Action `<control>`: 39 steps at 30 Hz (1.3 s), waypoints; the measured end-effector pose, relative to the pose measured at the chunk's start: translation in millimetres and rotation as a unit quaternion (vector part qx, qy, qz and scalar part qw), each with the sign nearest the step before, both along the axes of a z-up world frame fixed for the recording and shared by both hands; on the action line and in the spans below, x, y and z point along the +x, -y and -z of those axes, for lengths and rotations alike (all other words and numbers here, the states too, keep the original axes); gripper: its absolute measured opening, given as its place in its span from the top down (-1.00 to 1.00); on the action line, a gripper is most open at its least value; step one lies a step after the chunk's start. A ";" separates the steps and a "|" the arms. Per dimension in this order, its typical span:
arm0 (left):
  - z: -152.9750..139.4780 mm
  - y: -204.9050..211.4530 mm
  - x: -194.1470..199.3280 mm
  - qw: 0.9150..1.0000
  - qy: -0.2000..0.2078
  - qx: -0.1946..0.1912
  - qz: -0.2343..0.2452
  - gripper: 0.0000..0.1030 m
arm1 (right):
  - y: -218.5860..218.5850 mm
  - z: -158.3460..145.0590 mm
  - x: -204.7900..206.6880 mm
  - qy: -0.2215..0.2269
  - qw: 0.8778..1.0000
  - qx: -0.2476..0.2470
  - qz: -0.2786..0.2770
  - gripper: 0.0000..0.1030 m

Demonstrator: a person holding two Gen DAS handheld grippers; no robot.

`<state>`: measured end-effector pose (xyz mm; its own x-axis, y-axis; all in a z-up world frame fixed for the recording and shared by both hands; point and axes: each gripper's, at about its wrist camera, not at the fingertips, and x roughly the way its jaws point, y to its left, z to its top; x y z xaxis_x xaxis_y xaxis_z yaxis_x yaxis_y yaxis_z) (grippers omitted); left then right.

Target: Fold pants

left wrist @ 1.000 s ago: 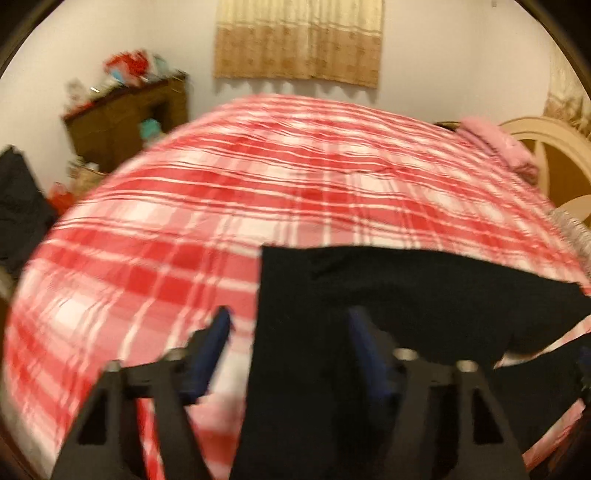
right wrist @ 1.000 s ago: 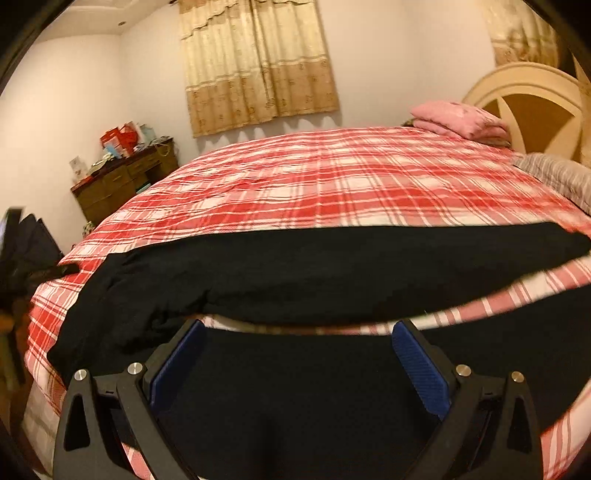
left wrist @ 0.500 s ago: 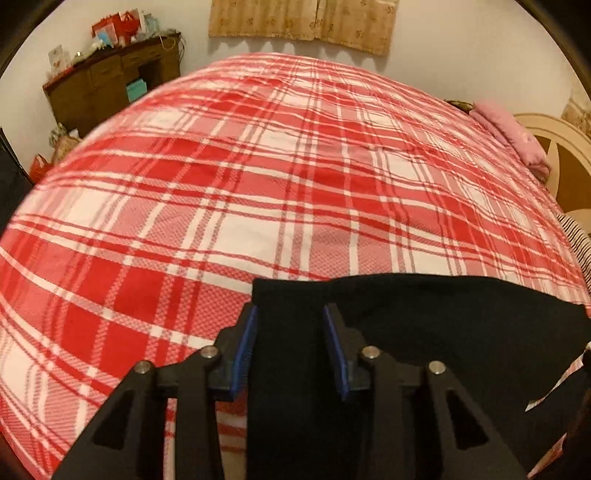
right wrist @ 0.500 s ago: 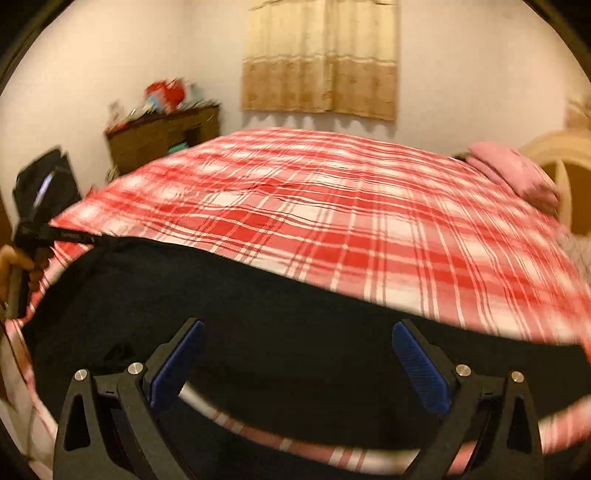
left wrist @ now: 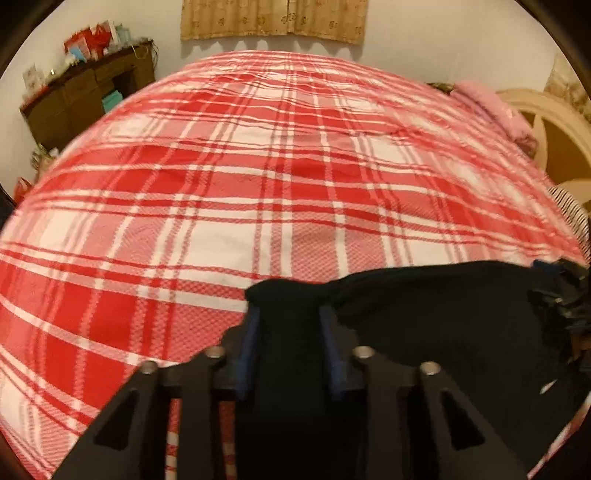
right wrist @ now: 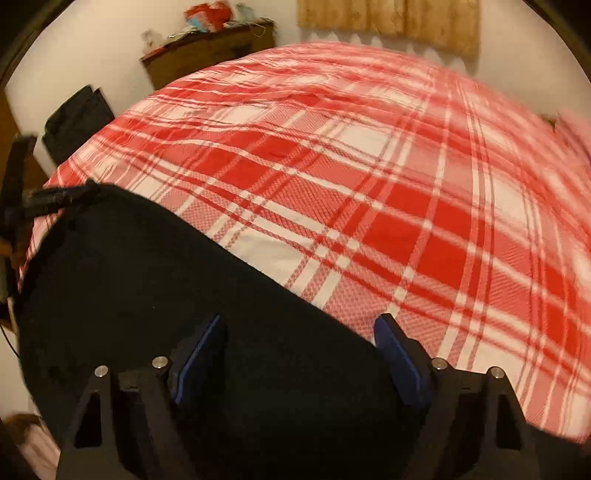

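Black pants (left wrist: 424, 314) lie along the near edge of a bed with a red and white plaid cover (left wrist: 277, 184). My left gripper (left wrist: 290, 314) is shut on a corner of the pants, with black cloth bunched between its blue pads. In the right wrist view the pants (right wrist: 166, 295) spread from the left edge under my right gripper (right wrist: 301, 332), which is open with its blue pads wide apart over the cloth. The left gripper shows small at the far left of that view (right wrist: 59, 197), holding the pants' end.
A dark wooden dresser (left wrist: 88, 96) with clutter on top stands at the back left. A beige curtain (left wrist: 273, 18) hangs on the back wall. A pink pillow (left wrist: 491, 107) and a cream headboard (left wrist: 546, 125) are at the right.
My left gripper has closed from wide open onto the pants' corner. My right gripper has stayed open and moved lower over the pants, turning leftward.
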<state>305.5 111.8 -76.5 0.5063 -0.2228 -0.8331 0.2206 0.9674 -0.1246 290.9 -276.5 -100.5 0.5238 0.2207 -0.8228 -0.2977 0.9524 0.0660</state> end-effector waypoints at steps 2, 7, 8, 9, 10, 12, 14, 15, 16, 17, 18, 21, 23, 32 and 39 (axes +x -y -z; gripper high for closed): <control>0.1 2.0 1.8 1.000 -0.002 -0.011 0.001 0.64 | 2.5 -5.5 -1.9 -0.013 1.000 0.020 0.004 0.58; -17.7 9.2 -8.6 1.000 0.027 -0.002 -0.007 0.67 | -3.7 -33.8 -29.1 0.012 1.000 0.025 0.007 0.90; -25.4 8.0 -14.0 0.999 0.039 -0.007 -0.009 0.66 | -5.0 -41.3 -36.1 0.021 0.999 0.029 0.007 0.90; -34.7 6.9 -21.1 0.998 0.055 -0.010 -0.010 0.66 | -6.0 -50.0 -45.1 0.033 0.999 0.032 0.007 0.90; -45.4 6.1 -30.1 0.997 0.072 -0.011 -0.010 0.67 | -7.6 -60.6 -56.2 0.048 0.998 0.034 0.007 0.91; -63.1 2.7 -47.8 0.995 0.102 -0.018 -0.009 0.67 | -12.3 -84.4 -88.2 0.083 0.996 0.040 0.006 0.91; -79.9 -2.6 -71.4 0.990 0.136 -0.033 -0.008 0.67 | -18.2 -98.0 -113.6 0.108 0.993 0.041 0.003 0.91; -86.2 -5.1 -83.3 0.988 0.151 -0.040 -0.007 0.66 | -23.2 -104.2 -132.6 0.124 0.992 0.035 -0.001 0.91; -92.1 -9.2 -100.8 0.984 0.172 -0.046 -0.008 0.67 | -27.6 -106.4 -145.3 0.133 0.991 0.031 -0.004 0.91; -93.7 -10.2 -107.8 0.982 0.180 -0.048 -0.009 0.67 | -31.1 -107.4 -158.7 0.141 0.990 0.029 -0.004 0.91; -95.3 -13.0 -118.8 0.980 0.190 -0.051 -0.011 0.67 | -35.6 -106.5 -174.8 0.147 0.989 0.029 -0.004 0.91; -90.5 -21.3 -151.8 0.974 0.215 -0.065 -0.012 0.66 | -49.3 -97.3 -210.3 0.164 0.986 0.010 -0.008 0.91; -84.0 -22.9 -168.3 0.971 0.229 -0.063 -0.013 0.66 | -61.5 -85.7 -232.7 0.174 0.985 -0.009 -0.016 0.91; -32.8 -36.1 -218.2 0.975 0.216 -0.050 -0.028 0.66 | -86.0 -12.0 -276.0 0.126 0.991 -0.032 -0.029 0.91; 1.2 -45.4 -235.3 0.982 0.179 -0.041 -0.038 0.57 | -95.5 21.3 -298.8 0.104 0.993 -0.039 -0.031 0.90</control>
